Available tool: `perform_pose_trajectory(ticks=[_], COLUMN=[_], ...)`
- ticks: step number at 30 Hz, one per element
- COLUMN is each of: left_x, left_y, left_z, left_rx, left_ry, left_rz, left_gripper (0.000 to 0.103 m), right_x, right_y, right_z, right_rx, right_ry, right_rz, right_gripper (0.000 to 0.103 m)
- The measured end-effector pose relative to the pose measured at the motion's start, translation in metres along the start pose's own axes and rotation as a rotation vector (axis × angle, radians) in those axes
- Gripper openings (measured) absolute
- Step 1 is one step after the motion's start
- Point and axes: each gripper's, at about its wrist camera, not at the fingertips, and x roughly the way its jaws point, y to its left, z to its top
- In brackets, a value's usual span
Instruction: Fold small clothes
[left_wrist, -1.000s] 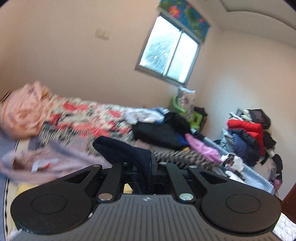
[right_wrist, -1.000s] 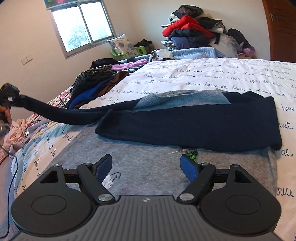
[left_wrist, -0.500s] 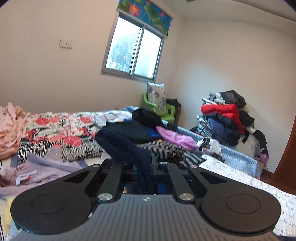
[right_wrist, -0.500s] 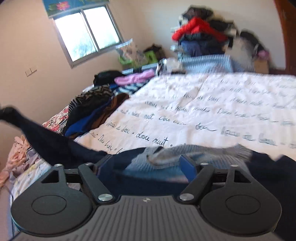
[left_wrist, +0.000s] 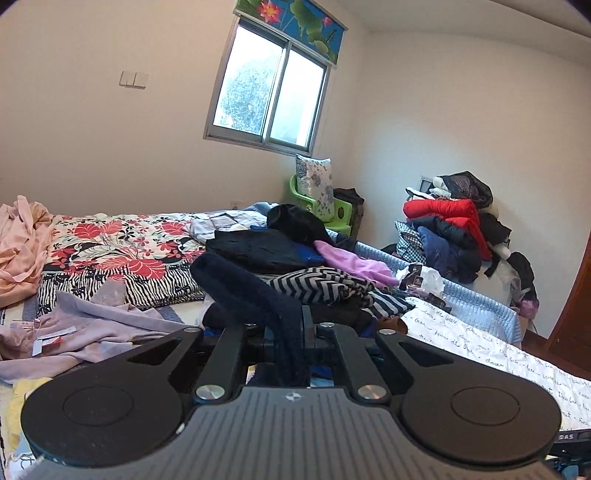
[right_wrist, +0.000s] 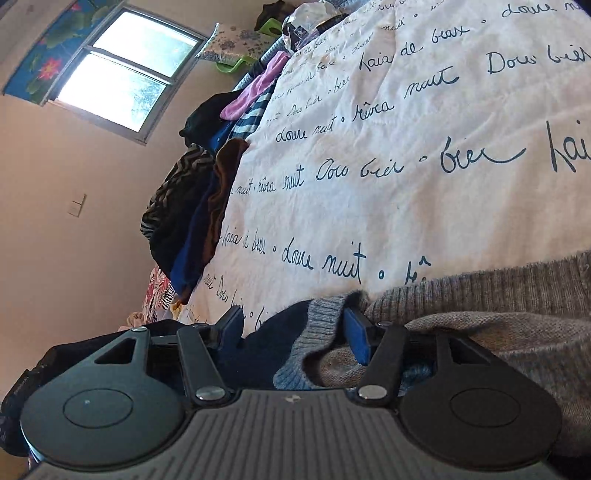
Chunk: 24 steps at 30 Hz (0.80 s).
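Left tongs (left_wrist: 291, 332) clamped on a navy sleeve (left_wrist: 255, 291), held up off the bed. Right tongs (right_wrist: 293, 326) apart, straddling the sweater (right_wrist: 321, 314) at a bunched blue-grey edge near the bed's near edge, on the script sheet (right_wrist: 424, 155). Risks: right closes on too many layers, so the fold drags crooked; left's thin pinch may slip under tension.

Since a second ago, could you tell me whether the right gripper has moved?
Yes. The right gripper has advanced toward the sweater, which now lies between its open fingers; the window now looks tilted.
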Motion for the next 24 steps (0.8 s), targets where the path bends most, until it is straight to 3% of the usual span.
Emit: perform_pose_trajectory(ticks=[1,2,6,12,17,20,24], left_x=[0.0,0.001,0.003,0.015,0.028,0.033,0.032], left_y=[-0.002,-0.003,-0.006,-0.001,-0.005,-0.007,-0.009], left_z=[-0.001,-0.001,0.0,0.013,0.004,-0.003,-0.009], left_rx=[0.0,0.002,0.009,-0.033,0.007,0.024,0.054], left_ry=[0.001,0.003,-0.021,-0.06,-0.045,-0.013,-0.013], left_rz=[-0.001,-0.004,0.011,0.075,0.112,0.113,0.108], left_gripper=[0.009,0.009,0.009,0.009,0.009,0.009,0.009], right_x=[0.002,0.004,0.003,-0.018,0.011,0.034,0.005], right_y=[-0.001,-0.002,0.005,0.038,0.048,0.032,0.026], right_z=[0.003,0.003,0.003,0.032,0.038,0.034,0.02], right_rx=[0.0,0.001,-0.061,-0.212,-0.359,-0.328,-0.25], right_ry=[0.003,0.001,-0.06,-0.263,-0.233,-0.156,-0.235], right_rz=[-0.01,-0.024,-0.031,-0.072,-0.248,-0.336,-0.291], right_gripper=[0.025,0.003,0.003,0.003,0.003,0.004,0.007])
